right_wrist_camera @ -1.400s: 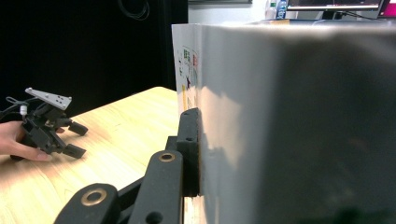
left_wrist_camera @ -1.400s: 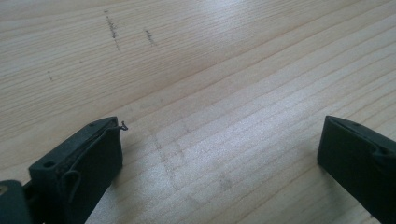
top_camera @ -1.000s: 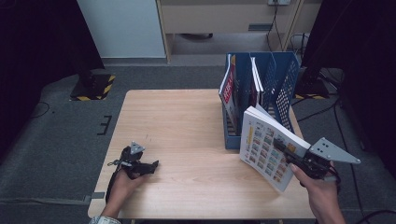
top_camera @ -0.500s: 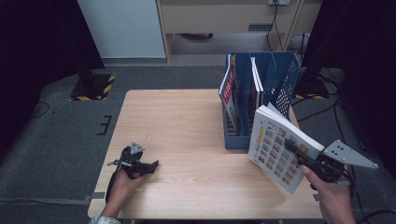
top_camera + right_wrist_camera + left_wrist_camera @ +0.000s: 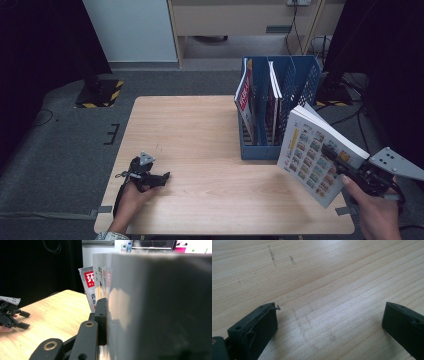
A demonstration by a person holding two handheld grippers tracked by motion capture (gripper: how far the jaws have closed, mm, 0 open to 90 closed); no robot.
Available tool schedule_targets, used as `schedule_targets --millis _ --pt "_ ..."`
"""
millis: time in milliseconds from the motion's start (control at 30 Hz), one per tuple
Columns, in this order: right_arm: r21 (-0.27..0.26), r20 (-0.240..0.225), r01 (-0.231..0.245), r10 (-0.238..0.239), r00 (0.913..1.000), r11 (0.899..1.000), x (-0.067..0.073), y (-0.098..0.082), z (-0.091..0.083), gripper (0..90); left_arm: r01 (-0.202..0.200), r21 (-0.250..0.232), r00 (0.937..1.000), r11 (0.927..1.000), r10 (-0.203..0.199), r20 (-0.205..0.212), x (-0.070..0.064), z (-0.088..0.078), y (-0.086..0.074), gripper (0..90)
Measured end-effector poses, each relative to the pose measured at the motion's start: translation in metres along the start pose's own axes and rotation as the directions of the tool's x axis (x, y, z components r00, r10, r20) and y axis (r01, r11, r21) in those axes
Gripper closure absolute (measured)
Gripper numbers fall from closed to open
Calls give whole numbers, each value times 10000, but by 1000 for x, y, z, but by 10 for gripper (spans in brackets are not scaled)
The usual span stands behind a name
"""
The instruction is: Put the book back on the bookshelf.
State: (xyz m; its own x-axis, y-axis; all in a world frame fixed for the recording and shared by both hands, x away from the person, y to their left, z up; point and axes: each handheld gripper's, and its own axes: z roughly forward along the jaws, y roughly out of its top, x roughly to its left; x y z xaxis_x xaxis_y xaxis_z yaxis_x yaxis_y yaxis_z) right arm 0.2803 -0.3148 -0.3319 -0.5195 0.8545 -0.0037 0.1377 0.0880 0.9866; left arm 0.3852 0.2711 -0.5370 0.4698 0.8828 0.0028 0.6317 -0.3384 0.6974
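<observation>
While my left gripper [image 5: 162, 177] rests on the table [image 5: 200, 130] with jaws spread wide, my right gripper [image 5: 334, 153] clamps a thick book [image 5: 312, 155] (colourful cover) just beside the blue file rack [image 5: 300, 75].

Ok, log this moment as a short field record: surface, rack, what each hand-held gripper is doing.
surface: wooden table
rack: blue file rack at the table's right side, magazines upright in its slots
left hand-held gripper: open, holding nothing, low over the table's near left
right hand-held gripper: shut on a thick book, held tilted near the rack
</observation>
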Motion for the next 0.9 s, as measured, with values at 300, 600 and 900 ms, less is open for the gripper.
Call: schedule_targets --millis 300,600,900 --pt "-34 317 -77 78 9995 10000 -3 22 3 739 24 -5 10000 10000 -24 -10 0 0 0 0" --pt "185 873 -6 -10 9962 9998 -6 53 20 739 32 -7 10000 10000 -32 -14 -1 0 0 0" --pt "92 1521 51 -65 9883 9999 -9 84 32 739 50 -47 10000 10000 -50 -29 -1 0 0 0"
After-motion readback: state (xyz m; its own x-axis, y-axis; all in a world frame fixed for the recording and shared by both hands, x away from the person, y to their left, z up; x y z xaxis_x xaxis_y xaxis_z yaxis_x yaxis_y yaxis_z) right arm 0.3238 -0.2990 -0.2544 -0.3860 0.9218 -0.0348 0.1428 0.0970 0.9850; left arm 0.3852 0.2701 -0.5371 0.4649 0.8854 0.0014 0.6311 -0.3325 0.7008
